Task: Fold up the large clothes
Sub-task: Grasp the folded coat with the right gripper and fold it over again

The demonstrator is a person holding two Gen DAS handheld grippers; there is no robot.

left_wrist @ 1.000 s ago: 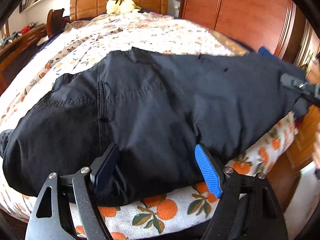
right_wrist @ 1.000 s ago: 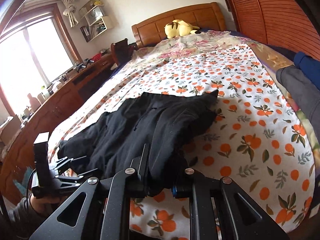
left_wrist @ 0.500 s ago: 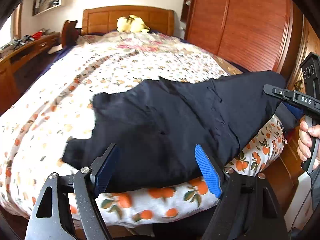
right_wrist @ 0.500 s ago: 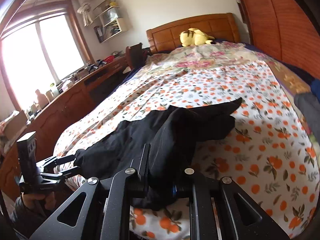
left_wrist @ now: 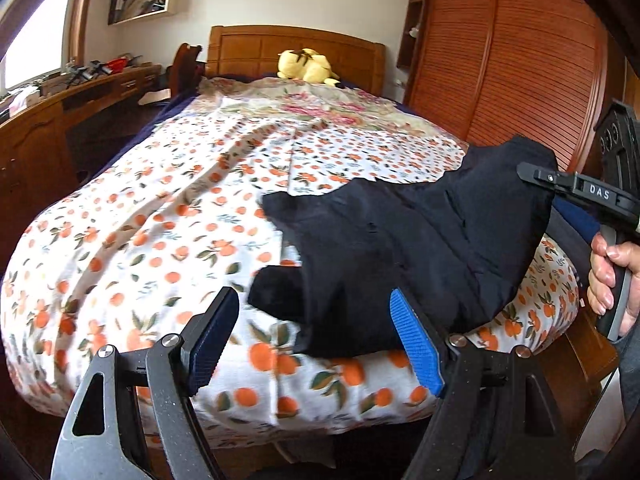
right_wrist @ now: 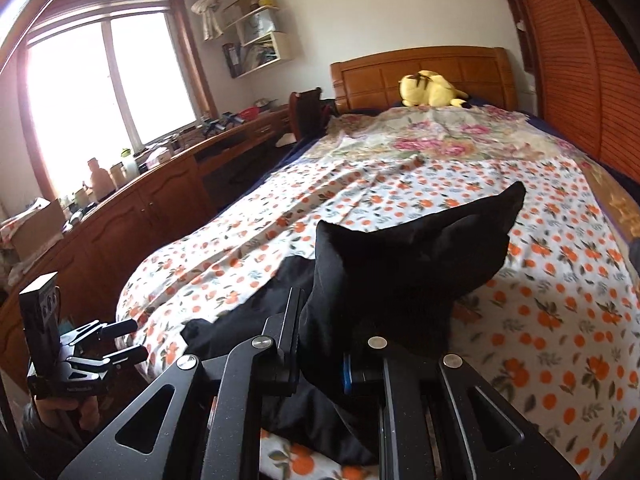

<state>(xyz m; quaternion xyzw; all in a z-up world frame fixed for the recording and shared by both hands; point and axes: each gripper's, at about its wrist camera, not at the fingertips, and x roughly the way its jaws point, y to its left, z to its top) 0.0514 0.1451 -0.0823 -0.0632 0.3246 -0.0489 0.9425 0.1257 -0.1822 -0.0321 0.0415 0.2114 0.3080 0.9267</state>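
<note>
Right gripper (right_wrist: 320, 344): jaws pressed together on a bunched fold of the black garment (right_wrist: 408, 264), holding that part raised above the bedspread. Left gripper (left_wrist: 312, 336): blue-padded jaws spread wide with nothing between them, held low at the foot of the bed, the right pad just in front of the cloth. The garment's lower part lies on the orange-print bedspread (left_wrist: 160, 232). A yellow plush toy (left_wrist: 308, 66) rests by the wooden headboard (left_wrist: 248, 46).
</note>
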